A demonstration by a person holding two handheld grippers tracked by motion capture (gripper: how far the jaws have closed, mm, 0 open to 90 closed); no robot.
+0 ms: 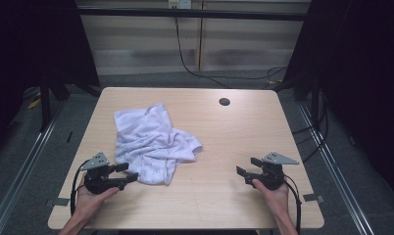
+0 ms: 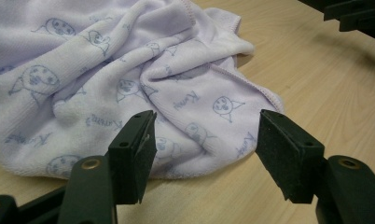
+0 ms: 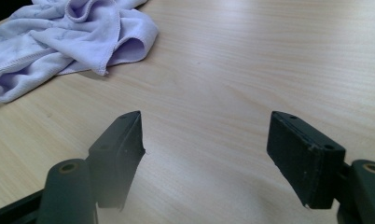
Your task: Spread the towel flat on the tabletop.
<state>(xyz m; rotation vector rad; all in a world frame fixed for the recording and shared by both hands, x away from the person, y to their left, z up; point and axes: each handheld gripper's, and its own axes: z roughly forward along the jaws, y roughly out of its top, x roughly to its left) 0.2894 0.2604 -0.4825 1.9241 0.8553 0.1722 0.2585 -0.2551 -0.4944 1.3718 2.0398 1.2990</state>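
A crumpled pale lilac towel [image 1: 151,144] with small printed faces lies left of the table's middle. My left gripper [image 1: 127,173] rests on the table near the front left, open, its jaws pointing right at the towel's near edge. In the left gripper view the towel [image 2: 129,74] lies just beyond the left gripper [image 2: 206,149], nothing between the jaws. My right gripper [image 1: 248,166] sits at the front right, open and empty, pointing left. The right gripper view shows the towel [image 3: 73,37] far off at top left, bare wood ahead of the right gripper [image 3: 209,158].
The light wooden table [image 1: 224,132] has a round cable hole [image 1: 224,102] near its back edge. Dark curtains and metal frame legs flank both sides. A black cable [image 1: 185,58] hangs behind the table.
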